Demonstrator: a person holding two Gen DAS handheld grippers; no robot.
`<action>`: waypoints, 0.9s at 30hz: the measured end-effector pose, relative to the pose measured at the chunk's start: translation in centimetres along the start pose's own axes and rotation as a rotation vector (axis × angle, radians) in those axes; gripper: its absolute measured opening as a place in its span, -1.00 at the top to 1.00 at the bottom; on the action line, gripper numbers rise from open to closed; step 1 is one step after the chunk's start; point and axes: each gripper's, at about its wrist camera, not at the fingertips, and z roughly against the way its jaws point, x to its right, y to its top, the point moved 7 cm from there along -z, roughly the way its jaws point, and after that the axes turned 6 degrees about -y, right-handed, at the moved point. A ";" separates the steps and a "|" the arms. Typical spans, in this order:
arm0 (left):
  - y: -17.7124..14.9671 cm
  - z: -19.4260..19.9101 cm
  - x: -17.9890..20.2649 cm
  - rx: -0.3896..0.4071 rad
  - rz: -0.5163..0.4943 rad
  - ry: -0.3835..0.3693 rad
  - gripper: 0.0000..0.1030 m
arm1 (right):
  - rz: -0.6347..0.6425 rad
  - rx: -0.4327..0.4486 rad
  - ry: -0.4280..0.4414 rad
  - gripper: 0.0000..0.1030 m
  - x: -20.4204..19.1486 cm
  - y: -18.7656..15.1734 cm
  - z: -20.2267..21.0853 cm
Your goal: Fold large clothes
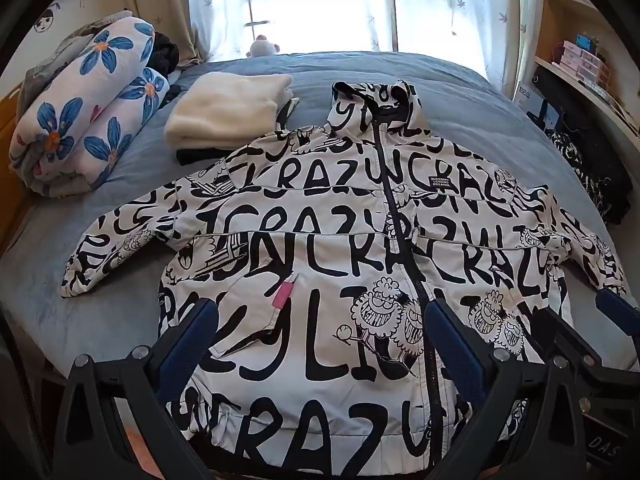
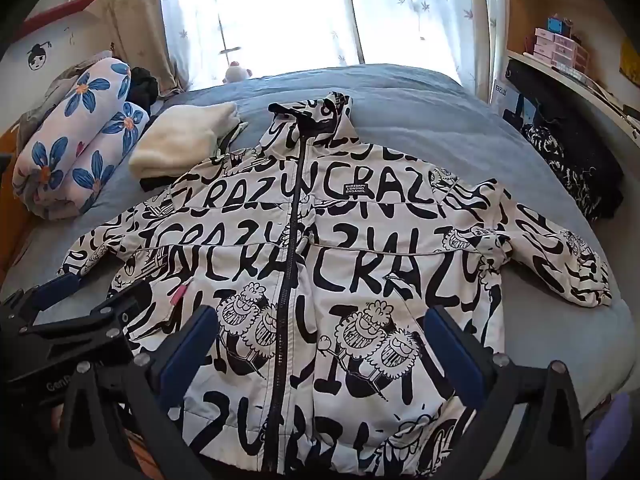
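Lying flat on bed (image 1: pixel 120 320): jacket (image 1: pixel 320 240); cream stack (image 1: pixel 224 112) touching shoulder; both hand-held grippers (image 1: pixel 320 344) (image 2: pixel 320 344) spread apart.

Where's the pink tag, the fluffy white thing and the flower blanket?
pink tag (image 1: pixel 283 294), left wrist view, its middle
fluffy white thing (image 1: pixel 224 110), left wrist view, top surface
flower blanket (image 2: pixel 80 128), right wrist view, upper roll

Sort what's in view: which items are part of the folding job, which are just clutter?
In play: jacket spread on the bed; left gripper; right gripper, both open.

Lying about: cream stack, floral quilt, plush toy, dark garment, shelf boxes.
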 end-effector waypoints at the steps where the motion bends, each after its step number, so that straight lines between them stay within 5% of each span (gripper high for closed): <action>1: 0.0 0.0 0.0 0.000 -0.003 0.001 -0.98 | 0.002 -0.001 -0.003 -1.00 0.0 0.0 0.0; 27: 0.4 0.7 -0.2 0.012 -0.014 0.003 -0.96 | -0.007 0.006 0.008 -1.00 0.4 -0.2 0.4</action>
